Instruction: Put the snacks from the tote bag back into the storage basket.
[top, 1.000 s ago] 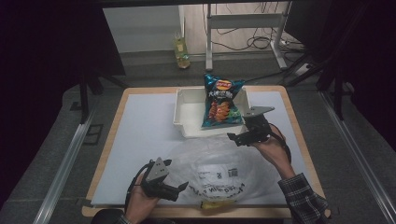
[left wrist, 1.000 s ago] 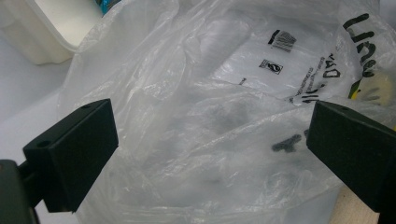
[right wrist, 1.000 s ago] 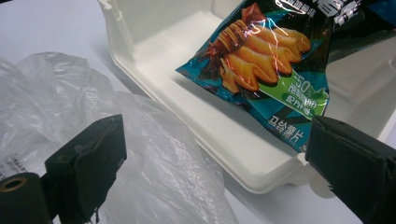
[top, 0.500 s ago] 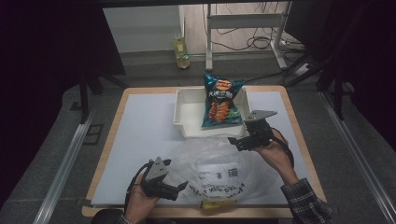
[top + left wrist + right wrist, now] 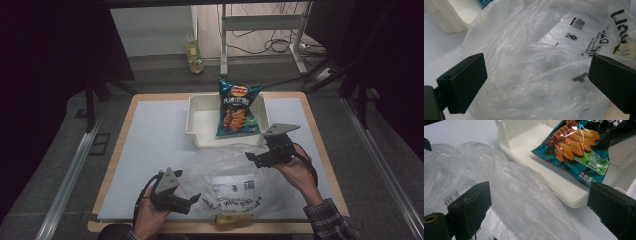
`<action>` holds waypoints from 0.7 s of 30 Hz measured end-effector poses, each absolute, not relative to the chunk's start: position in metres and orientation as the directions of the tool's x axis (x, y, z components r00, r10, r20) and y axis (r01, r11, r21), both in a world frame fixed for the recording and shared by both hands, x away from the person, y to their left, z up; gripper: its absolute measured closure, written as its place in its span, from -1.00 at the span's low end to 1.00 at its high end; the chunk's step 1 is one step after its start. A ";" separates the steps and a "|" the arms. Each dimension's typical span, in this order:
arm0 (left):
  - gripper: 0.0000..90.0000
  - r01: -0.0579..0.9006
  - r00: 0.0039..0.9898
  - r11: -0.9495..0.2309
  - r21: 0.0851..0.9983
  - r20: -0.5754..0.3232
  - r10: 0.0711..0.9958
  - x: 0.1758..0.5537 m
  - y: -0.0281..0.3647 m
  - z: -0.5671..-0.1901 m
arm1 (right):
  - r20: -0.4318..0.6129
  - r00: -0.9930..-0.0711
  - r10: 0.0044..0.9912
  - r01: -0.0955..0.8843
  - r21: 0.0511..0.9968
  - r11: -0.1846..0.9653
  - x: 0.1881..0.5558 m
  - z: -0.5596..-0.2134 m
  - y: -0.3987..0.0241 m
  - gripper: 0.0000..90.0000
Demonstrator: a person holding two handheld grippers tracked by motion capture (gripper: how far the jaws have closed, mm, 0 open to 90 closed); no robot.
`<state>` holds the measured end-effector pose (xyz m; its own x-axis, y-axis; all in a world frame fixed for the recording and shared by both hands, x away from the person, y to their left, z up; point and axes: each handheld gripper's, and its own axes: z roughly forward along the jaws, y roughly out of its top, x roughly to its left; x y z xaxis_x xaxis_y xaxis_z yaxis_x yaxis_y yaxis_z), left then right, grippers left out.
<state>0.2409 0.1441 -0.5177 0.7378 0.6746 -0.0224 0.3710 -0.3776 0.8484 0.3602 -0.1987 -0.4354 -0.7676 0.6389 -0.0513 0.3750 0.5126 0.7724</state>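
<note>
The clear plastic bag lies crumpled and puffed on the near half of the bench, between the two grippers, with its printed side up and a yellow strip at the edge nearest the person. The left gripper sits at the bag's near left corner; in the left gripper view its jaws stand wide apart with folds of the film bunched between them, gripping nothing yet. The right gripper is at the bag's far right edge, also spread wide, and in the right gripper view the film swells up in the gap between its jaws without being pinched. Just beyond that edge stands the white tray, touching or nearly touching the bag, and the bag of crisps leans upright in the tray's right part. The relation that matters is that the crisps lie straight ahead of the right gripper, just past the tray's near wall, while the left gripper is well apart from them across the whole plastic bag. So the right hand is the nearer one for reaching the crisps, and the left is better placed to pin or lift the bag's near side. I cannot tell on which side the bag's mouth lies.
</note>
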 end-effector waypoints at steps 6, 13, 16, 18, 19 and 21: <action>-0.94 0.407 0.731 -0.356 0.841 -0.066 0.679 0.243 0.147 -0.518 | -0.051 -0.768 0.638 0.375 0.773 0.512 0.353 -0.439 -0.204 -0.88; -0.95 0.434 0.730 -0.354 0.829 -0.093 0.678 0.245 0.147 -0.520 | -0.063 -0.773 0.631 0.360 0.776 0.518 0.343 -0.439 -0.208 -0.85; -0.96 0.428 0.730 -0.356 0.831 -0.086 0.678 0.244 0.146 -0.520 | -0.055 -0.770 0.636 0.366 0.778 0.510 0.339 -0.439 -0.210 -0.86; -0.97 0.423 0.729 -0.357 0.833 -0.080 0.679 0.244 0.147 -0.520 | -0.056 -0.768 0.638 0.369 0.776 0.512 0.337 -0.439 -0.211 -0.88; -0.97 0.422 0.729 -0.358 0.833 -0.077 0.680 0.245 0.147 -0.520 | -0.058 -0.769 0.636 0.367 0.776 0.514 0.335 -0.439 -0.212 -0.89; -0.97 0.420 0.729 -0.357 0.835 -0.076 0.680 0.245 0.148 -0.520 | -0.059 -0.769 0.636 0.364 0.778 0.512 0.333 -0.439 -0.214 -0.92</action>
